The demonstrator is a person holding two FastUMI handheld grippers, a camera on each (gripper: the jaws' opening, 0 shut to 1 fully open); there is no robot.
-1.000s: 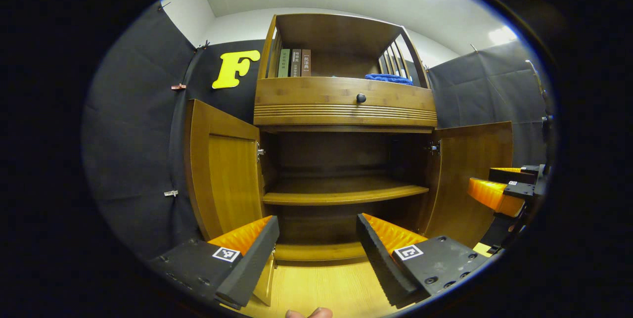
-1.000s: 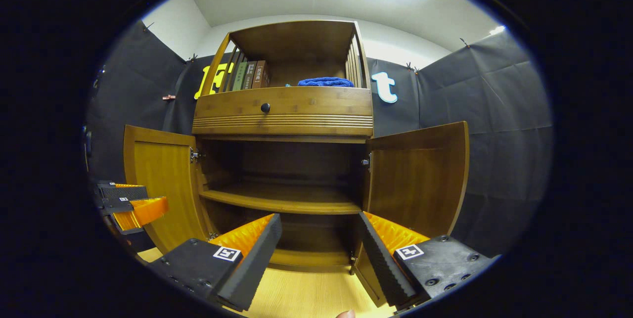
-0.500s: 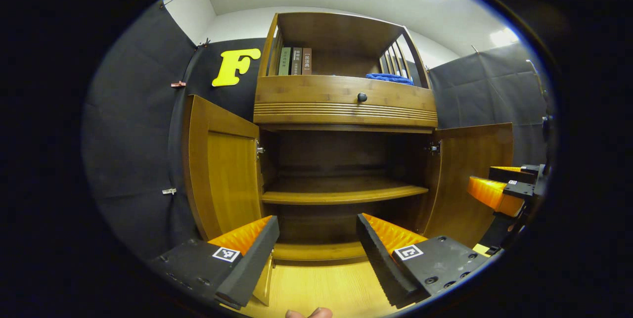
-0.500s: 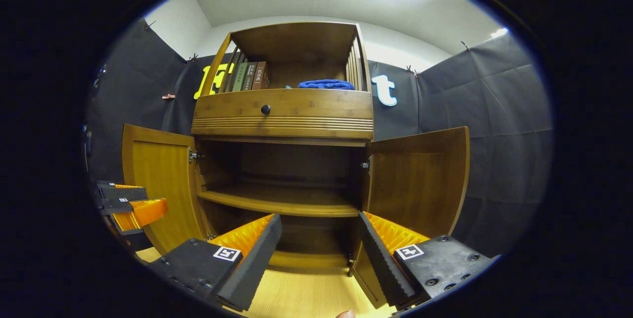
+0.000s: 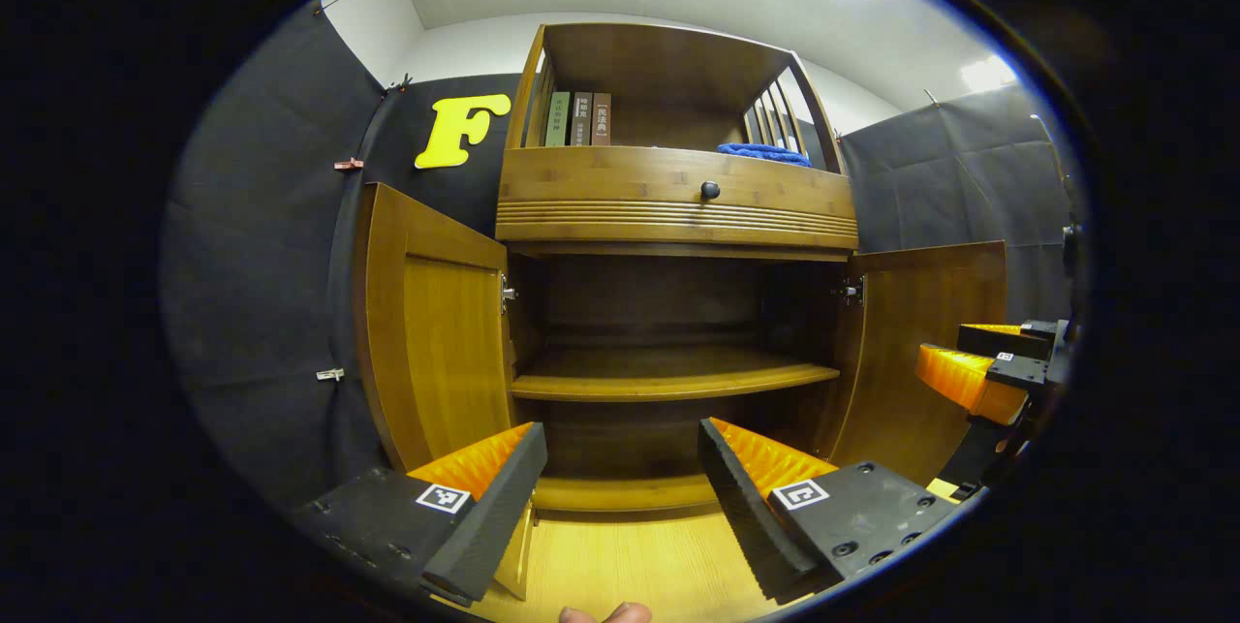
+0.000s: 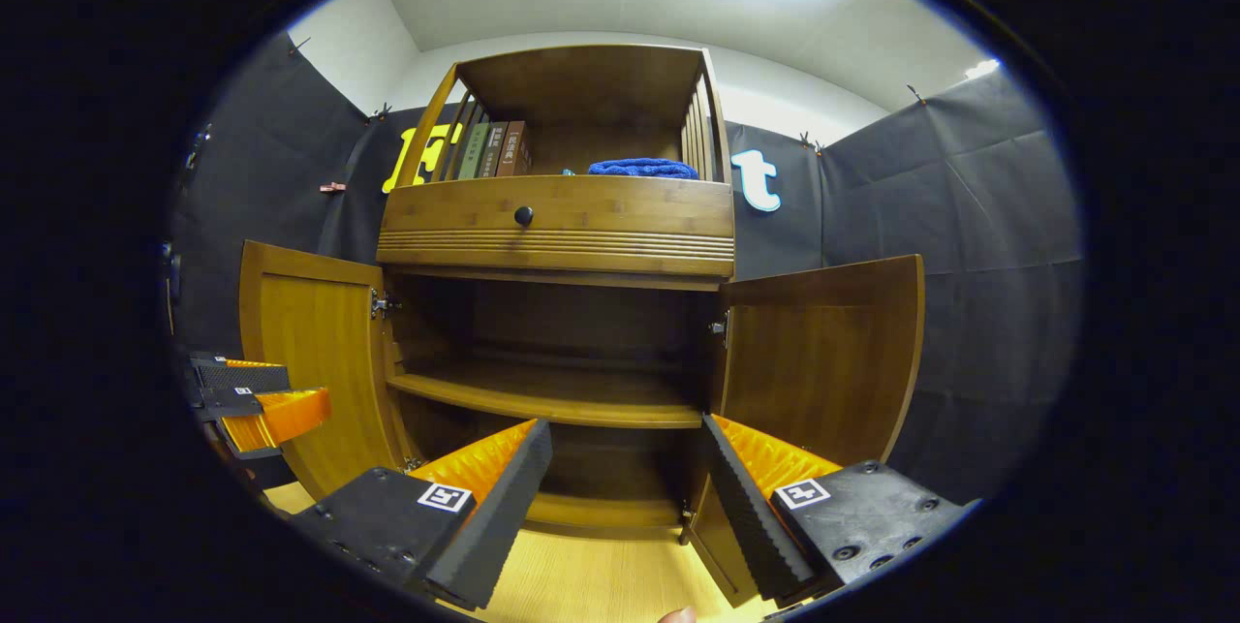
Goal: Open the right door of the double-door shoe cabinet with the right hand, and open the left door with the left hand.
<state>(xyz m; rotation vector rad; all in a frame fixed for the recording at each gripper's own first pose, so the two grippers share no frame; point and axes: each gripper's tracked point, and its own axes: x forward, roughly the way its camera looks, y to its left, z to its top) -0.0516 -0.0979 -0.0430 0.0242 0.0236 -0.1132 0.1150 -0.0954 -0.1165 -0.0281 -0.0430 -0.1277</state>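
The wooden shoe cabinet stands ahead with both lower doors swung wide. Its left door (image 5: 431,332) (image 6: 315,352) and right door (image 5: 920,342) (image 6: 823,361) stand out to either side of the bare inner shelf (image 5: 668,376) (image 6: 552,395). My left gripper (image 5: 620,482) is open in front of the cabinet's base, holding nothing. My right gripper (image 6: 620,487) is open too, near the right door's lower edge, with nothing between its fingers. In the left gripper view, the right gripper (image 5: 988,366) sits at the far right; in the right gripper view, the left gripper (image 6: 252,400) sits at the far left.
A drawer with a dark knob (image 5: 709,190) (image 6: 523,214) sits above the doors. The top shelf holds books (image 5: 579,119) (image 6: 489,150) and a blue cloth (image 5: 765,153) (image 6: 639,168). Light wooden floor (image 5: 630,560) lies below. Black cloth walls close in both sides.
Almost nothing has changed. Both views have tilted very slightly, so the cabinet sits a touch lower in the right gripper view. Both doors and both grippers stay as they were.
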